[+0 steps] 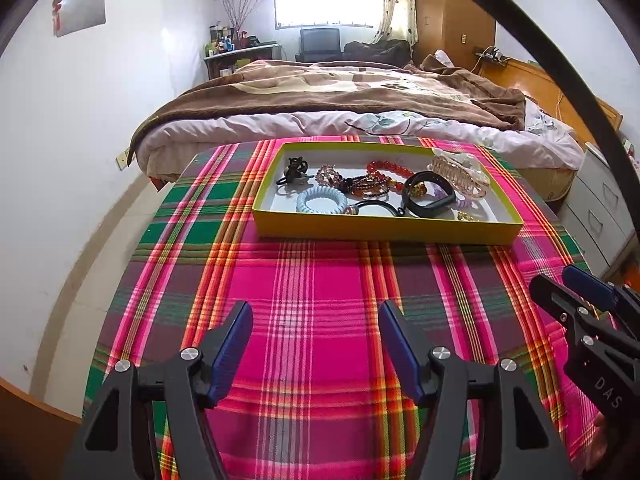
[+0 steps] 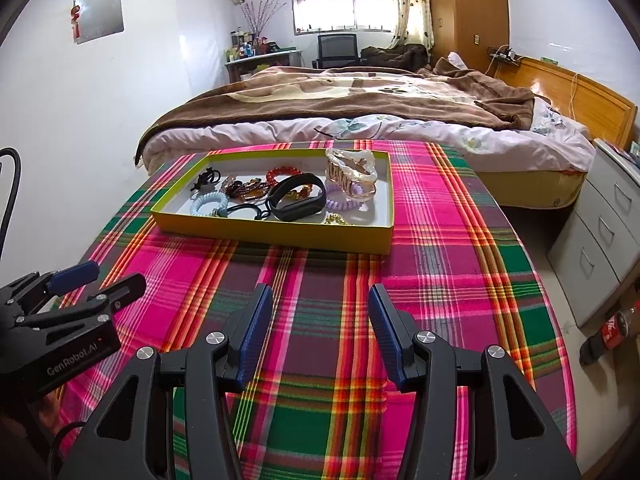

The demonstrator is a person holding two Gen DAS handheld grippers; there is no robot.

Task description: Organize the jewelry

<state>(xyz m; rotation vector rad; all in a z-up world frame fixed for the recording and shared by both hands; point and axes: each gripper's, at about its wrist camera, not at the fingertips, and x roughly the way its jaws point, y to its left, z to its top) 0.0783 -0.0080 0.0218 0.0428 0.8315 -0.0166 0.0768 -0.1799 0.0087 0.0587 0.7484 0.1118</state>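
A shallow yellow-rimmed tray (image 1: 376, 227) (image 2: 280, 236) sits on the far half of a plaid-covered table. Inside lie a red bead bracelet (image 1: 386, 168), a pale blue coil hair tie (image 1: 322, 200) (image 2: 209, 203), a black wristband (image 1: 430, 196) (image 2: 298, 197), a clear claw hair clip (image 1: 460, 172) (image 2: 352, 178), a black hair tie (image 1: 294, 168) and other small pieces. My left gripper (image 1: 316, 316) hangs open over bare cloth short of the tray. To its right, my right gripper (image 2: 320, 300) (image 1: 560, 280) is open too, with nothing between its fingers.
The plaid cloth (image 1: 312, 280) covers the whole table. A bed with a brown blanket (image 1: 340, 92) stands just behind it. A white drawer unit (image 2: 600, 232) is at the right, with a cola bottle (image 2: 608, 332) on the floor beside it.
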